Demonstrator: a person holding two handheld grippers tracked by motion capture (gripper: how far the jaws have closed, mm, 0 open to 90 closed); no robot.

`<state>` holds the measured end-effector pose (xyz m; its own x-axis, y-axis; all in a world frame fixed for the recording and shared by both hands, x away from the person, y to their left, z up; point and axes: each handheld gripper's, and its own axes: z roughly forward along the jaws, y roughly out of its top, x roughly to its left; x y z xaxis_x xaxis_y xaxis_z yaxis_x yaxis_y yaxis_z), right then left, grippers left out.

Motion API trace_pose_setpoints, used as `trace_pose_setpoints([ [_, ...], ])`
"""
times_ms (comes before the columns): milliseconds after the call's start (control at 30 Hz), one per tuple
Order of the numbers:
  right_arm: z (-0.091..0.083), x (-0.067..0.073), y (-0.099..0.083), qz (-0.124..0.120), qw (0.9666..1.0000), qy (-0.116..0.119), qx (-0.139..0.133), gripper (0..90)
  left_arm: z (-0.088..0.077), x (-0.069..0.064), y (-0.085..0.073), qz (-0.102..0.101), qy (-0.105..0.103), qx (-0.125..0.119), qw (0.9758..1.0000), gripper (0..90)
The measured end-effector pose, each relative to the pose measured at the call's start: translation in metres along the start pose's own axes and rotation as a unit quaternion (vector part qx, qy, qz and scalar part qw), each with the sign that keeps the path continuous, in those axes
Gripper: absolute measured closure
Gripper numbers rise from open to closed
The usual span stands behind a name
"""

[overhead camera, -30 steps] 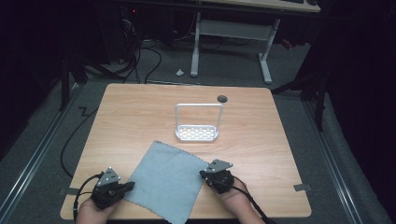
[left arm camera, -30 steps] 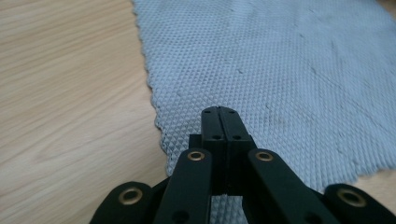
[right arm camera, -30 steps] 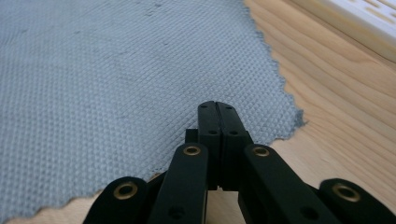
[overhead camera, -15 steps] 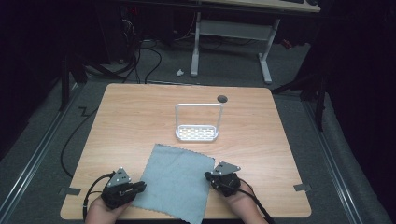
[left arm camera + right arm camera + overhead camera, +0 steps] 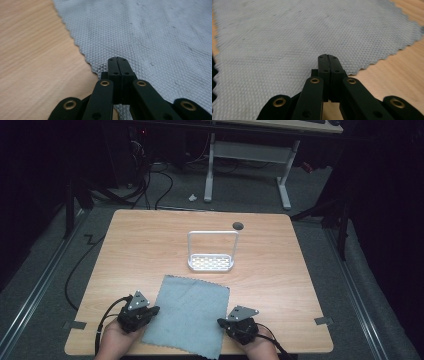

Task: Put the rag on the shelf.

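A grey-blue cloth (image 5: 190,312) with pinked edges lies flat on the near part of the wooden table (image 5: 145,245), its near corner reaching the front edge. My left gripper (image 5: 154,311) is at the cloth's left edge, shut on it; in the left gripper view the jaws (image 5: 117,60) are pressed together over the puckered edge of the cloth (image 5: 155,32). My right gripper (image 5: 222,322) is at the right edge, also shut on the cloth (image 5: 287,32), with its closed tips (image 5: 328,57) just inside the zigzag border.
A small white rack (image 5: 211,263) with a perforated base and a tall loop handle stands at the table's middle, beyond the cloth. A dark round grommet (image 5: 238,225) sits near the far edge. Cables and a desk frame are on the floor behind.
The cloth has turned from a diamond stance to nearly square with the table. The left gripper moved right and the right gripper moved toward the front edge, both with the cloth.
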<state>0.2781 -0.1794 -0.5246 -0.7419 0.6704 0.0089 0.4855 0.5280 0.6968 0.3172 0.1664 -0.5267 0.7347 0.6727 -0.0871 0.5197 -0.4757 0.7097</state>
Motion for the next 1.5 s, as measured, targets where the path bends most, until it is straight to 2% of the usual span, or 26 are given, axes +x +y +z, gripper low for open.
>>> trace_pose_setpoints([
  [33,0.000,-0.003,0.000,0.001,1.0000,-0.006,-0.001,90.0,0.000,0.000,0.000,0.000,0.000,0.000,1.0000,89.7],
  [67,0.000,-0.008,0.000,0.003,0.9999,-0.013,-0.001,90.0,0.002,-0.009,0.001,0.009,-0.011,0.001,0.9999,89.8],
  [100,0.000,-0.008,0.000,0.003,0.9999,-0.013,-0.001,90.0,0.002,-0.009,0.001,0.009,-0.011,0.001,0.9999,89.8],
  [133,-0.001,-0.012,-0.001,0.006,0.9997,-0.022,0.000,90.0,0.004,-0.015,0.003,0.012,-0.018,0.001,0.9998,89.8],
  [167,-0.003,-0.023,-0.004,0.019,0.9994,-0.029,-0.003,90.0,0.010,-0.026,0.008,0.023,-0.027,0.004,0.9994,89.7],
  [200,-0.005,-0.027,-0.006,0.024,0.9993,-0.029,-0.005,90.0,0.010,-0.026,0.008,0.023,-0.027,0.004,0.9994,89.7],
  [233,-0.007,-0.031,-0.008,0.029,0.9991,-0.030,-0.005,90.0,0.017,-0.036,0.014,0.035,-0.028,0.007,0.9989,89.7],
  [333,-0.016,-0.038,-0.014,0.022,0.9990,-0.040,0.004,90.0,0.026,-0.047,0.021,0.038,-0.033,0.003,0.9987,89.8],
  [367,-0.016,-0.038,-0.014,0.022,0.9990,-0.040,0.004,90.0,0.026,-0.047,0.021,0.038,-0.033,0.003,0.9987,89.7],
  [467,-0.034,-0.044,-0.031,0.024,0.9985,-0.048,0.008,90.0,0.034,-0.064,0.027,0.047,-0.038,0.002,0.9982,89.8],
  [567,-0.042,-0.048,-0.039,0.028,0.9981,-0.053,0.009,90.0,0.034,-0.069,0.026,0.050,-0.043,0.002,0.9978,89.8],
  [600,-0.050,-0.051,-0.047,0.036,0.9978,-0.056,0.007,90.0,0.034,-0.071,0.024,0.043,-0.052,-0.001,0.9977,89.8],
  [700,-0.051,-0.053,-0.050,0.048,0.9974,-0.054,0.002,90.0,0.032,-0.073,0.023,0.049,-0.047,0.000,0.9977,89.8],
  [800,-0.049,-0.051,-0.047,0.044,0.9975,-0.056,0.003,90.0,0.030,-0.071,0.020,0.054,-0.047,-0.004,0.9974,89.8],
  [967,-0.048,-0.049,-0.047,0.047,0.9976,-0.051,0.000,90.0,0.028,-0.066,0.018,0.049,-0.051,-0.006,0.9975,89.7],
  [1033,-0.047,-0.048,-0.046,0.043,0.9977,-0.052,-0.001,90.0,0.027,-0.061,0.014,0.030,-0.063,-0.016,0.9975,86.7],
  [1133,-0.046,-0.046,-0.045,0.042,0.9977,-0.053,-0.002,90.0,0.026,-0.061,0.013,0.038,-0.062,-0.021,0.9971,83.0],
  [1200,-0.047,-0.046,-0.044,0.048,0.9976,-0.045,-0.022,86.5,0.025,-0.060,0.013,0.037,-0.047,-0.029,0.9978,81.0],
  [1267,-0.050,-0.047,-0.043,0.048,0.9965,-0.056,-0.039,81.1,0.023,-0.054,0.014,0.027,-0.036,-0.042,0.9981,78.6],
  [1367,-0.054,-0.050,-0.044,0.052,0.9948,-0.071,-0.050,81.1,0.020,-0.042,0.019,0.005,-0.022,-0.064,0.9977,75.2],
  [1400,-0.054,-0.050,-0.044,0.052,0.9948,-0.071,-0.050,81.1,0.020,-0.042,0.019,0.005,-0.022,-0.064,0.9977,74.4],
  [1433,-0.055,-0.053,-0.045,0.059,0.9933,-0.084,-0.054,81.1,0.020,-0.031,0.026,-0.005,-0.010,-0.070,0.9975,73.3],
  [1467,-0.055,-0.053,-0.045,0.059,0.9933,-0.084,-0.054,81.1,0.020,-0.031,0.026,-0.005,-0.010,-0.070,0.9975,72.6],
  [1500,-0.057,-0.055,-0.046,0.067,0.9923,-0.087,-0.056,81.1,0.023,-0.022,0.033,-0.007,0.005,-0.073,0.9973,71.6],
])
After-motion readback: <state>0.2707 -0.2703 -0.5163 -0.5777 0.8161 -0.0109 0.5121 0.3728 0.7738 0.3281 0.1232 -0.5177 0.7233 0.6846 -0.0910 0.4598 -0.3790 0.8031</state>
